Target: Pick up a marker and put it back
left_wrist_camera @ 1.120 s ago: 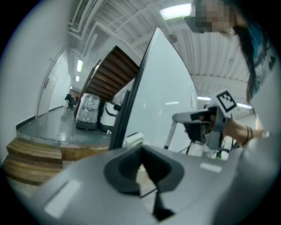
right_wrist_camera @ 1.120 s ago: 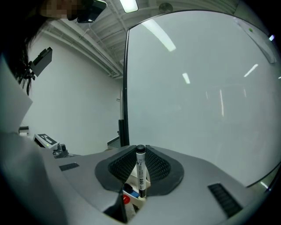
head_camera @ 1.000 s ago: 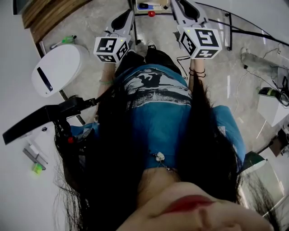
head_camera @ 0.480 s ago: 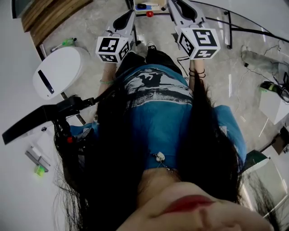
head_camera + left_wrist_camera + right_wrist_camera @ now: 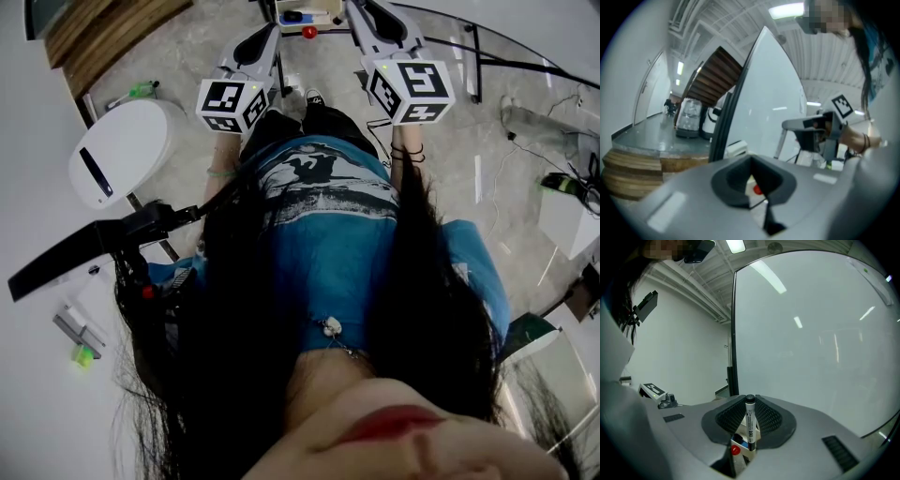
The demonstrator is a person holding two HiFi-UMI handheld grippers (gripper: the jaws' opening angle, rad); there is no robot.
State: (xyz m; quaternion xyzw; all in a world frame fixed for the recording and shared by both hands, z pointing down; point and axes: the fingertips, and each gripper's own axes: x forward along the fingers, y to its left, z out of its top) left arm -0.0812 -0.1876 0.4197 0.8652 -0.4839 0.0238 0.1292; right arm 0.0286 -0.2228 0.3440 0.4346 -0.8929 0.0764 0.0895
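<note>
In the right gripper view my right gripper (image 5: 749,414) is shut on a white marker (image 5: 750,425) with a black cap, which stands upright between the ribbed pads. Under the jaws lies a small tray (image 5: 739,444) with a red cap (image 5: 735,450) in it. The head view shows that tray (image 5: 302,13) at the top edge, holding a blue marker and the red cap (image 5: 308,31), between both grippers' tips. My left gripper (image 5: 754,182) has its jaws together with nothing in them. Its marker cube (image 5: 231,103) and the right one (image 5: 413,89) are held out in front of the person.
A large whiteboard (image 5: 811,343) fills the right gripper view, with its dark frame post (image 5: 732,333) at its left. A white round device (image 5: 122,145) and a black arm (image 5: 84,246) sit at the left of the head view. Cables (image 5: 562,187) lie on the floor at right.
Both marker cubes have shifted only slightly. The marker stays in the right gripper.
</note>
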